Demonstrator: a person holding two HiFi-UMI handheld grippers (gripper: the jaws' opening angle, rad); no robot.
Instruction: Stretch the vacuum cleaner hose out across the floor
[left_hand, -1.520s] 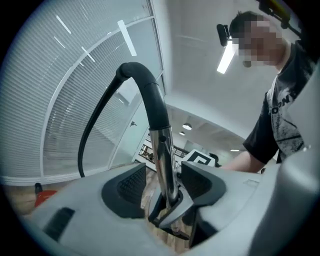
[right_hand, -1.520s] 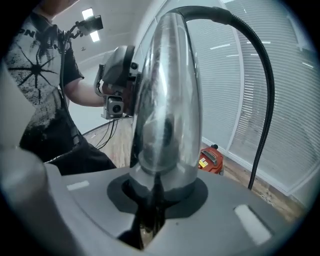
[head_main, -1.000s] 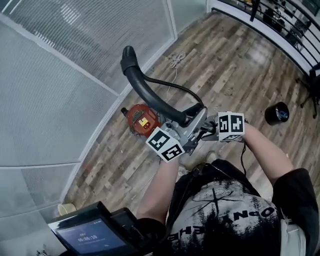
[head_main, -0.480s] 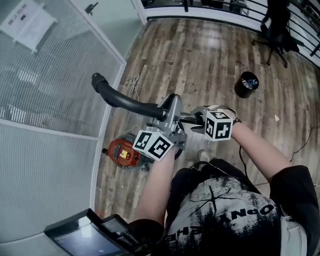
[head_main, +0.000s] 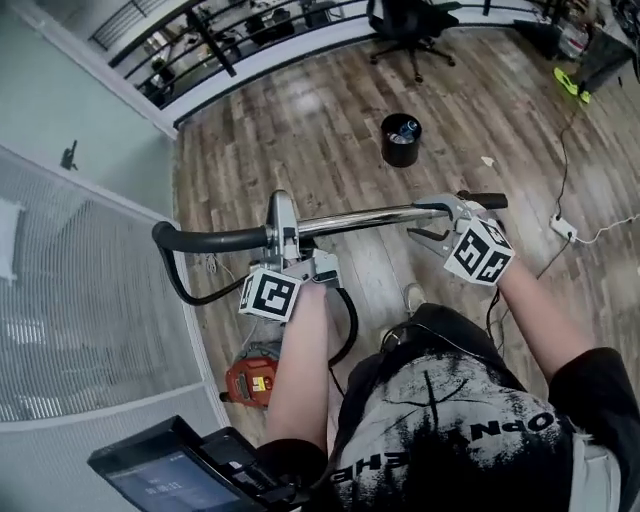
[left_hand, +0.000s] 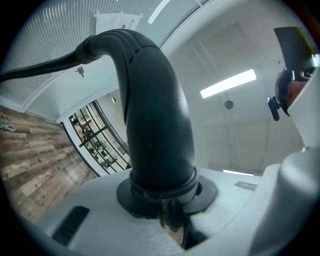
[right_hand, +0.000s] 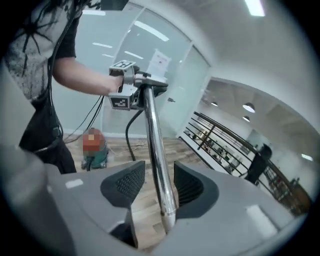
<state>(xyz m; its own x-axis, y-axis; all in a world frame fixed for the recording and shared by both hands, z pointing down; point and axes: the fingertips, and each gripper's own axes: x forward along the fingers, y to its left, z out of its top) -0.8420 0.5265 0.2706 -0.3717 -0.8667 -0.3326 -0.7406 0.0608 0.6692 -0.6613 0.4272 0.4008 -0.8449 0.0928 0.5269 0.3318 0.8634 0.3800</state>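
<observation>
The left tool (head_main: 283, 245) is clamped on the black bent end of the hose (head_main: 205, 240). The jaws of the right tool (head_main: 440, 218) have just been opening and stand apart, with the metal tube (head_main: 360, 217) between them. The hose is held in the air and curls down to the red vacuum cleaner (head_main: 250, 378) on the floor (head_main: 330, 120), so the stretching seems hardly begun.

Black tree-print T-shirt (head_main: 450, 430); pale grey left claw (head_main: 283, 240), right claw (head_main: 432, 222); black-white marker cubes (head_main: 478, 252).

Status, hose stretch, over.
Left gripper just tightened on black handle. Right gripper just opened, metal tube loose between jaws. Hose trails to red vacuum. Black bin ahead.
</observation>
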